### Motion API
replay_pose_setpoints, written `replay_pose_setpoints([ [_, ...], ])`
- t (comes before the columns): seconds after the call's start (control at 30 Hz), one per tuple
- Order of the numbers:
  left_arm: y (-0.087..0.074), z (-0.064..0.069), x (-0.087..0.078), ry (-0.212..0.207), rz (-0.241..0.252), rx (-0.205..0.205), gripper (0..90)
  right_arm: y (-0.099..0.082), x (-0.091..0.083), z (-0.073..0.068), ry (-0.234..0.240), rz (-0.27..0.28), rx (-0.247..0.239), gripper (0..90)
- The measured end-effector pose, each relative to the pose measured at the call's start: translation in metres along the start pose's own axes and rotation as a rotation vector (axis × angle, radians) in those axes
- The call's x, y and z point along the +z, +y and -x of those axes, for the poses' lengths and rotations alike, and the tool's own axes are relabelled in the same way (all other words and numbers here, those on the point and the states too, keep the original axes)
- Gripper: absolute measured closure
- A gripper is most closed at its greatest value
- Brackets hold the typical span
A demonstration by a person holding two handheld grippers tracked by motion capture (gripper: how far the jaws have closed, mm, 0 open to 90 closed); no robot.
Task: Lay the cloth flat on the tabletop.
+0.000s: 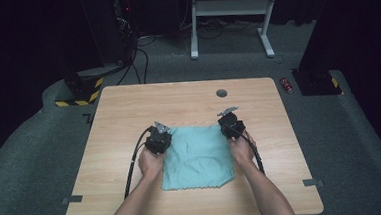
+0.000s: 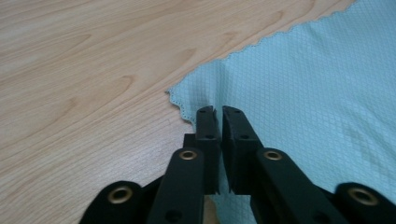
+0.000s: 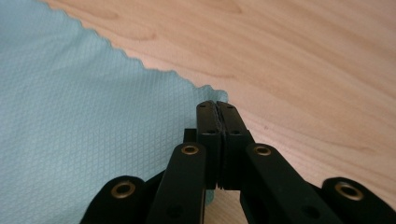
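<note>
A light teal cloth (image 1: 196, 157) lies spread on the wooden table (image 1: 128, 106), slightly rumpled. My left gripper (image 1: 160, 135) sits at the cloth's far left corner. In the left gripper view its jaws (image 2: 218, 112) stand a narrow slit apart over the cloth (image 2: 303, 84), just inside the scalloped corner, with a small crease running up to the tips. My right gripper (image 1: 228, 121) is at the far right corner. In the right gripper view its jaws (image 3: 217, 105) are pressed together on the corner of the cloth (image 3: 93, 116).
A round cable hole (image 1: 221, 93) sits in the table's far edge area. Bare wood surrounds the cloth on all sides. Beyond the table are a white desk frame (image 1: 227, 7), cables on the carpet and a red can (image 1: 287, 85) on the floor.
</note>
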State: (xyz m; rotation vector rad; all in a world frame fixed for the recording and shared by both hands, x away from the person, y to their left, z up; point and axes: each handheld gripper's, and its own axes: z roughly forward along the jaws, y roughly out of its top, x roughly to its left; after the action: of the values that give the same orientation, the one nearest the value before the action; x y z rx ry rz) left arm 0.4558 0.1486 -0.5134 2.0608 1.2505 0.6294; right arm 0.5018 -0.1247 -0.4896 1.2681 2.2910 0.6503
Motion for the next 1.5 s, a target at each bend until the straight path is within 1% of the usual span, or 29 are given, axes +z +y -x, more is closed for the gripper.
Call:
replay_pose_setpoints([
  [0.07, 0.000, -0.002, -0.002, 0.001, -0.005, 0.003, 77.9, -0.002, 0.001, 0.001, 0.003, 0.000, 0.011, 81.5],
  [0.13, 0.000, -0.004, -0.007, 0.002, -0.003, 0.002, 72.6, -0.004, -0.003, 0.004, 0.027, 0.016, 0.028, 77.5],
  [0.2, 0.001, -0.008, -0.015, -0.003, 0.002, 0.015, 69.2, -0.003, -0.013, 0.005, 0.036, 0.038, 0.021, 76.1],
  [0.23, 0.002, -0.009, -0.019, -0.009, 0.007, 0.009, 67.7, -0.003, -0.021, 0.007, 0.050, 0.063, 0.016, 76.0],
  [0.27, 0.002, -0.010, -0.025, -0.021, 0.018, 0.000, 66.6, -0.004, -0.026, 0.008, 0.061, 0.071, 0.019, 76.0],
  [0.33, 0.001, -0.009, -0.036, -0.044, 0.035, 0.010, 65.3, -0.008, -0.038, 0.008, 0.090, 0.093, 0.008, 76.4],
  [0.4, -0.004, -0.007, -0.047, -0.064, 0.034, 0.032, 64.3, -0.018, -0.048, 0.005, 0.115, 0.094, -0.023, 76.6],
  [0.47, -0.010, -0.005, -0.054, -0.092, 0.024, 0.027, 64.1, -0.034, -0.056, 0.001, 0.148, 0.093, -0.040, 76.6],
  [0.5, -0.016, -0.002, -0.058, -0.109, 0.015, 0.026, 64.0, -0.040, -0.058, -0.001, 0.158, 0.090, -0.041, 76.5],
  [0.53, -0.020, 0.000, -0.060, -0.118, 0.008, 0.033, 63.7, -0.050, -0.061, -0.003, 0.163, 0.087, -0.048, 76.2],
  [0.57, -0.025, 0.004, -0.064, -0.126, -0.003, 0.047, 63.2, -0.056, -0.062, -0.004, 0.173, 0.084, -0.047, 75.6],
  [0.6, -0.029, 0.006, -0.067, -0.132, -0.005, 0.050, 62.6, -0.065, -0.065, -0.006, 0.191, 0.080, -0.036, 74.3],
  [0.67, -0.038, 0.010, -0.073, -0.149, -0.006, 0.047, 61.6, -0.077, -0.068, -0.008, 0.200, 0.072, -0.035, 71.8],
  [0.77, -0.051, 0.016, -0.081, -0.176, -0.006, 0.030, 59.5, -0.095, -0.075, -0.010, 0.218, 0.071, -0.017, 69.7],
  [0.8, -0.055, 0.019, -0.082, -0.181, -0.012, 0.030, 59.3, -0.098, -0.076, -0.010, 0.221, 0.076, -0.023, 69.5],
  [0.87, -0.064, 0.025, -0.085, -0.182, -0.026, 0.039, 59.3, -0.106, -0.079, -0.013, 0.228, 0.066, -0.021, 69.2],
  [0.9, -0.068, 0.028, -0.086, -0.182, -0.030, 0.047, 59.8, -0.108, -0.079, -0.014, 0.231, 0.064, -0.021, 69.2],
  [0.97, -0.074, 0.033, -0.088, -0.181, -0.040, 0.061, 62.4, -0.113, -0.078, -0.016, 0.232, 0.052, -0.036, 69.3],
  [1.0, -0.076, 0.034, -0.088, -0.175, -0.039, 0.068, 63.6, -0.115, -0.077, -0.017, 0.237, 0.043, -0.032, 69.6],
  [1.07, -0.078, 0.036, -0.089, -0.180, -0.042, 0.065, 65.7, -0.118, -0.075, -0.019, 0.244, 0.032, -0.023, 70.3],
  [1.1, -0.078, 0.036, -0.089, -0.182, -0.045, 0.068, 66.7, -0.119, -0.074, -0.019, 0.247, 0.030, -0.026, 70.7],
  [1.13, -0.079, 0.036, -0.089, -0.186, -0.047, 0.062, 68.0, -0.120, -0.073, -0.020, 0.251, 0.026, -0.024, 71.2],
  [1.17, -0.079, 0.036, -0.088, -0.190, -0.055, 0.060, 69.4, -0.120, -0.072, -0.020, 0.250, 0.033, -0.033, 72.3],
  [1.2, -0.079, 0.036, -0.087, -0.189, -0.058, 0.065, 71.1, -0.120, -0.073, -0.022, 0.253, 0.029, -0.031, 73.7],
  [1.27, -0.078, 0.036, -0.086, -0.190, -0.054, 0.071, 74.8, -0.120, -0.073, -0.023, 0.254, 0.027, -0.040, 77.7],
  [1.33, -0.078, 0.037, -0.086, -0.201, -0.057, 0.073, 79.9, -0.119, -0.073, -0.025, 0.249, 0.026, -0.072, 84.3],
  [1.37, -0.078, 0.037, -0.086, -0.203, -0.057, 0.082, 83.5, -0.119, -0.074, -0.028, 0.250, 0.028, -0.088, 88.2],
  [1.43, -0.077, 0.039, -0.086, -0.208, -0.060, 0.090, 87.9, -0.119, -0.074, -0.031, 0.241, 0.027, -0.114, 89.9],
  [1.5, -0.076, 0.039, -0.086, -0.207, -0.071, 0.095, 88.7, -0.119, -0.075, -0.032, 0.223, 0.031, -0.134, 90.0],
])
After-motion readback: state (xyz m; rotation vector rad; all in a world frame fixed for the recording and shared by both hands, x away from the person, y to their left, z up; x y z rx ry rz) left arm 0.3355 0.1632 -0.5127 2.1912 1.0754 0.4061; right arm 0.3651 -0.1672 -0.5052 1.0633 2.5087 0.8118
